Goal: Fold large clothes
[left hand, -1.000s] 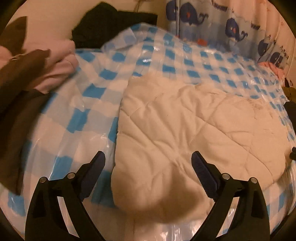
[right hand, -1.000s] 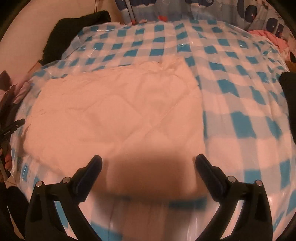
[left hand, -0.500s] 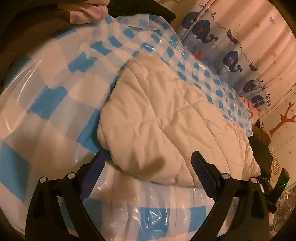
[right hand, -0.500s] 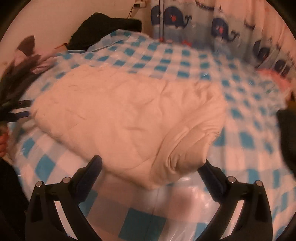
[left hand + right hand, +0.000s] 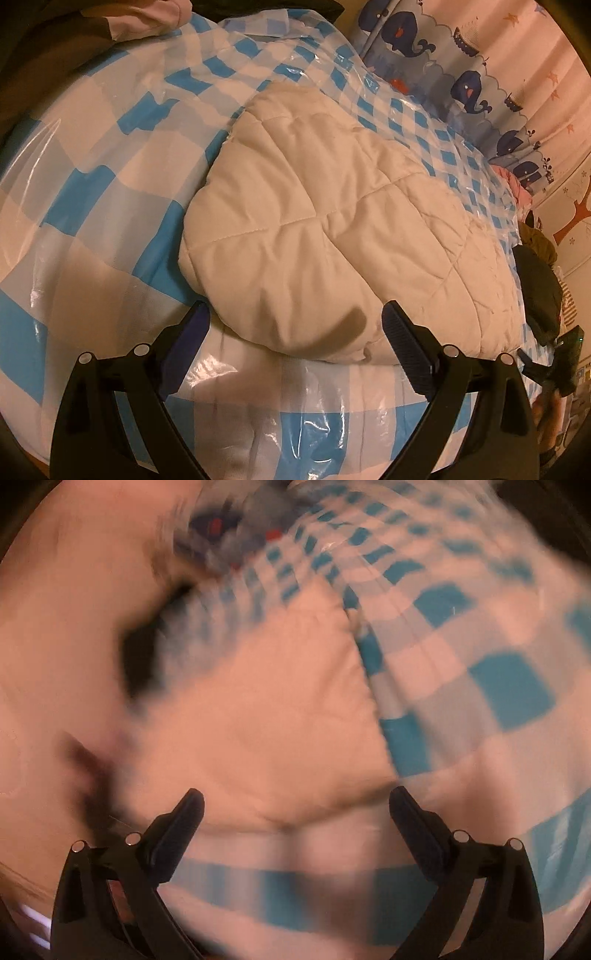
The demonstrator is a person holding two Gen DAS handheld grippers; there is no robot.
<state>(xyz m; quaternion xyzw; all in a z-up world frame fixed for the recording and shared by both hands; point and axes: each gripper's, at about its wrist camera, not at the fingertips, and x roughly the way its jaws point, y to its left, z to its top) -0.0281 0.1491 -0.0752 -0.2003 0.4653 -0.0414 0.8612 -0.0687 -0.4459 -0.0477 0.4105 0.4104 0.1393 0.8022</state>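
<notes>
A cream quilted garment (image 5: 332,229) lies folded in a thick bundle on a blue-and-white checked cover (image 5: 110,155) under clear plastic. My left gripper (image 5: 295,332) is open and empty, its fingers level with the bundle's near edge. In the right wrist view the picture is blurred by motion; the cream garment (image 5: 266,720) fills the middle and my right gripper (image 5: 295,812) is open and empty just in front of its near edge. The right gripper also shows at the far right of the left wrist view (image 5: 557,358).
A pink garment (image 5: 147,18) and dark clothes lie at the top left. A dark green and black pile (image 5: 539,280) sits at the right edge. A whale-print curtain (image 5: 461,74) hangs behind the surface.
Both grippers have swung around the bundle. The left view has shifted a little closer to its near edge. The right view has turned sharply left and is now smeared by motion.
</notes>
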